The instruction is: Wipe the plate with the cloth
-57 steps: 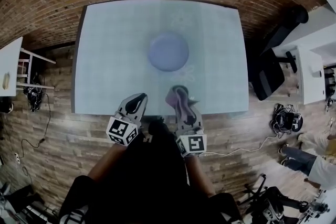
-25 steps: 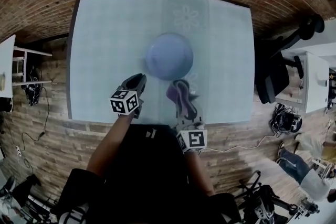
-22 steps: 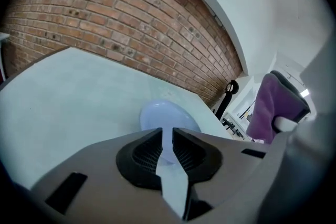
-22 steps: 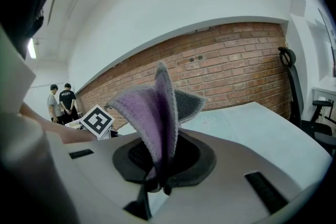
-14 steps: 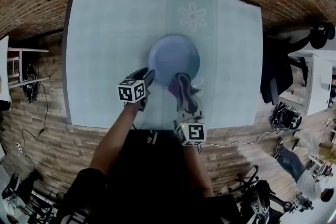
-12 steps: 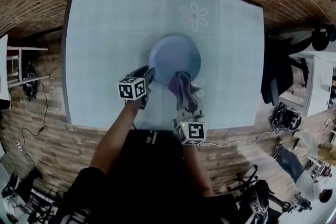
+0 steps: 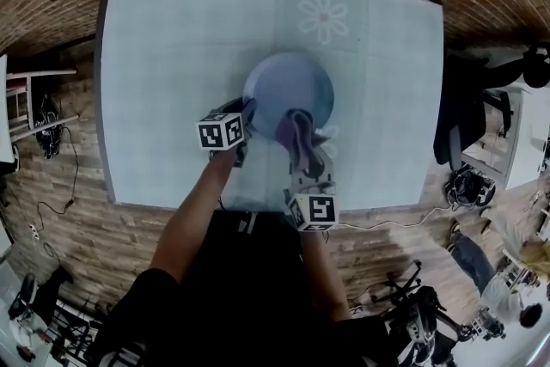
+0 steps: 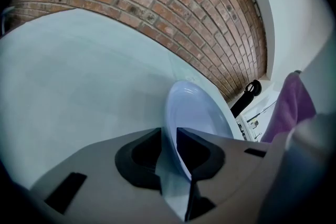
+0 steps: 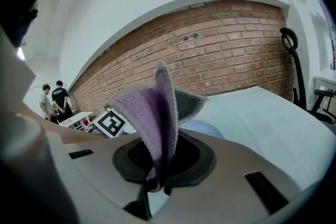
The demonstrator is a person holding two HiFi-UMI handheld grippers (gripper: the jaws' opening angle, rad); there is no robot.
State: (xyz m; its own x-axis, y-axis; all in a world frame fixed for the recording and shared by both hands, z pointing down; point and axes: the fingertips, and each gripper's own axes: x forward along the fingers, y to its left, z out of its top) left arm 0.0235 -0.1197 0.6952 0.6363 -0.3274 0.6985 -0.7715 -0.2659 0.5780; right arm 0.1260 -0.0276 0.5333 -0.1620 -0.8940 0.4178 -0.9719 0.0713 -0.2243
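The plate [image 7: 288, 90] lies mid-desk [image 7: 172, 56], its eight o'clock rim between the left gripper [image 7: 243, 112] fingers, which have just been closing narrowly onto it, while the right gripper [image 7: 302, 170], fingers clamped on the cloth [image 7: 298, 137], waits at six o'clock, the plate at its twelve.

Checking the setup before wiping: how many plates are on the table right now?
1: the plate lies at the table's middle, the purple cloth at its near edge. No other shows; none seems hidden.
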